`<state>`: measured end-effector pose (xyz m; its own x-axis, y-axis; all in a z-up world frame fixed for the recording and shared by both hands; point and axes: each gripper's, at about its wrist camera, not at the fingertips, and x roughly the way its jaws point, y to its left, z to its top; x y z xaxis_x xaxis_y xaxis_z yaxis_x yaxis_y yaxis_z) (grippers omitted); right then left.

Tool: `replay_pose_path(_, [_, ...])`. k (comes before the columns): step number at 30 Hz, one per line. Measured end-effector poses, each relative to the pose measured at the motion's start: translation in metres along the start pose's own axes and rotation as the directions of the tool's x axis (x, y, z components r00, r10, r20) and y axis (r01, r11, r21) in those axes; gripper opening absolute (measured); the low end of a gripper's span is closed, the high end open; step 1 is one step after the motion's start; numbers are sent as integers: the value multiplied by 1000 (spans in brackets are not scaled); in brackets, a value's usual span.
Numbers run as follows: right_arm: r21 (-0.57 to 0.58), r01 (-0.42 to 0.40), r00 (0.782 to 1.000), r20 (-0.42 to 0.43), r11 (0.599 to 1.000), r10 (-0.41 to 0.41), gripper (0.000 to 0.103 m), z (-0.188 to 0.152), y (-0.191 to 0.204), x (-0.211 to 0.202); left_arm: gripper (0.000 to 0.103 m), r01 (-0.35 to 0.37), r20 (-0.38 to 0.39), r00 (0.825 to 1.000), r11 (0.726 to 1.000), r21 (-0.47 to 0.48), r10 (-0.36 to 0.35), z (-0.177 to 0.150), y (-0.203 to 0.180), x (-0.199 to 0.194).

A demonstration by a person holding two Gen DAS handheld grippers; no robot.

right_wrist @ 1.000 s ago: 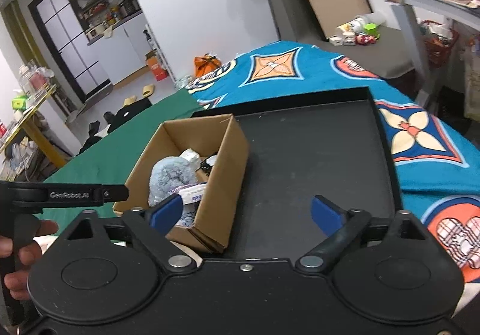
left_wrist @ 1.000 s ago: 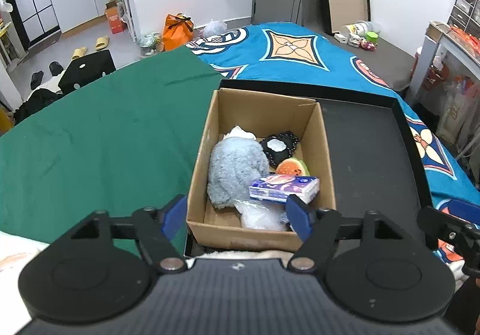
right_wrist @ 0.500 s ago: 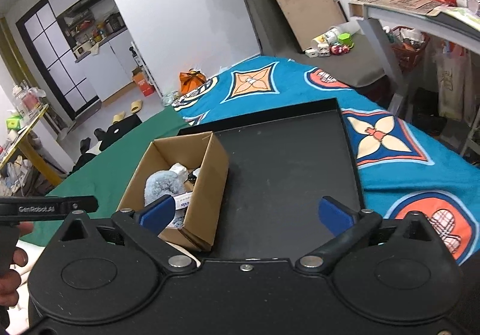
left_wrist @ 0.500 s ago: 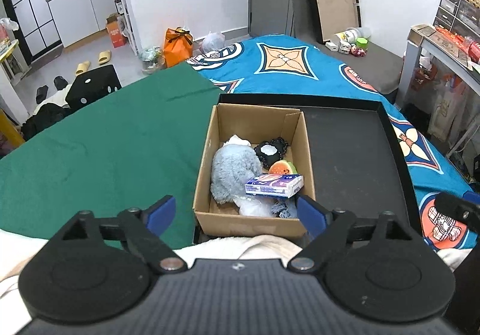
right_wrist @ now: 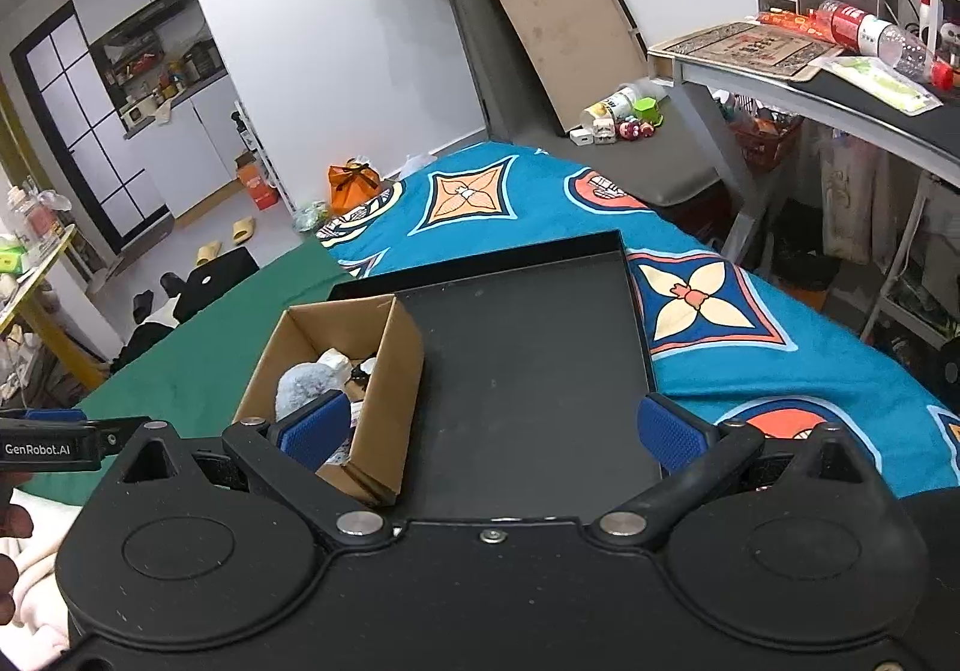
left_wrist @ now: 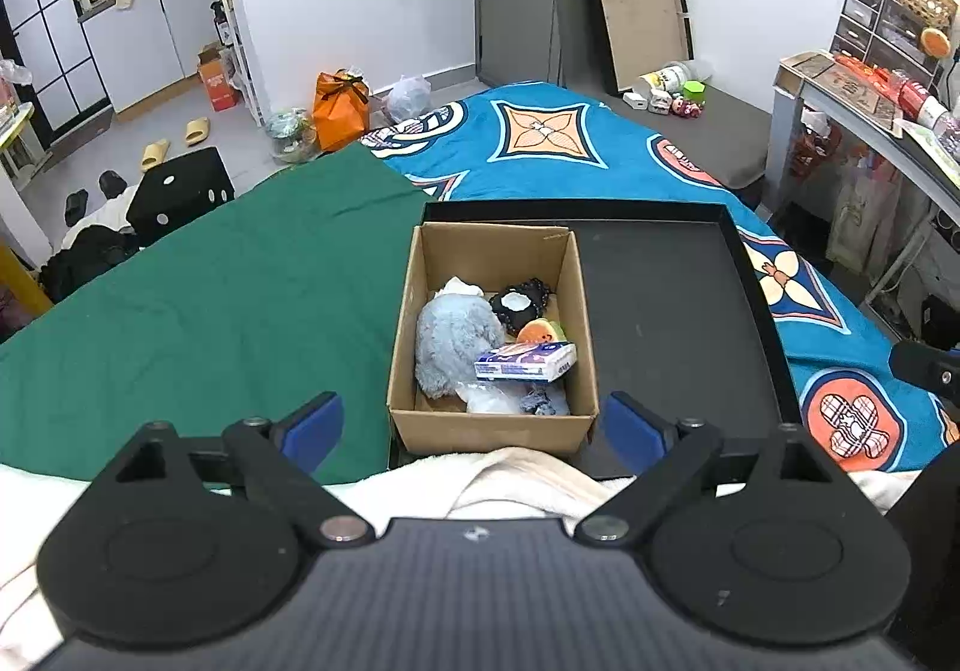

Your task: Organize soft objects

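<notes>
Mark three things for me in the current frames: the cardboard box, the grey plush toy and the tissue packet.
cardboard box [left_wrist: 492,434], left wrist view, on its near outer wall.
grey plush toy [left_wrist: 453,344], left wrist view, on the middle of its fur.
tissue packet [left_wrist: 525,362], left wrist view, on its printed side face.

Bed [left_wrist: 600,161]: blue patterned blanket [left_wrist: 636,173] ahead of the tool, green cloth [left_wrist: 210,299] ahead-left. Black tray [left_wrist: 666,311] lies straight ahead; cardboard box [left_wrist: 492,425] sits in its left part.
</notes>
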<state>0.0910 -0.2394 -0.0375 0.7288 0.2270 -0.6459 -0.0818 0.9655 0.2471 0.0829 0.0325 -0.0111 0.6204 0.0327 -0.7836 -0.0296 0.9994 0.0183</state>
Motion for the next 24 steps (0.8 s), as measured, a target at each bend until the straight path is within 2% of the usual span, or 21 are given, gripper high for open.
replay_pose_path(9, [-18, 27, 1000, 8, 999, -27, 103, -1, 6, -31, 94, -9, 21, 1000, 999, 50, 8, -4, -11, -28])
replay_pose_path(24, [-37, -2, 999, 40, 999, 3, 103, -12, 12, -64, 95, 7, 83, 996, 999, 31, -10, -27, -20, -76])
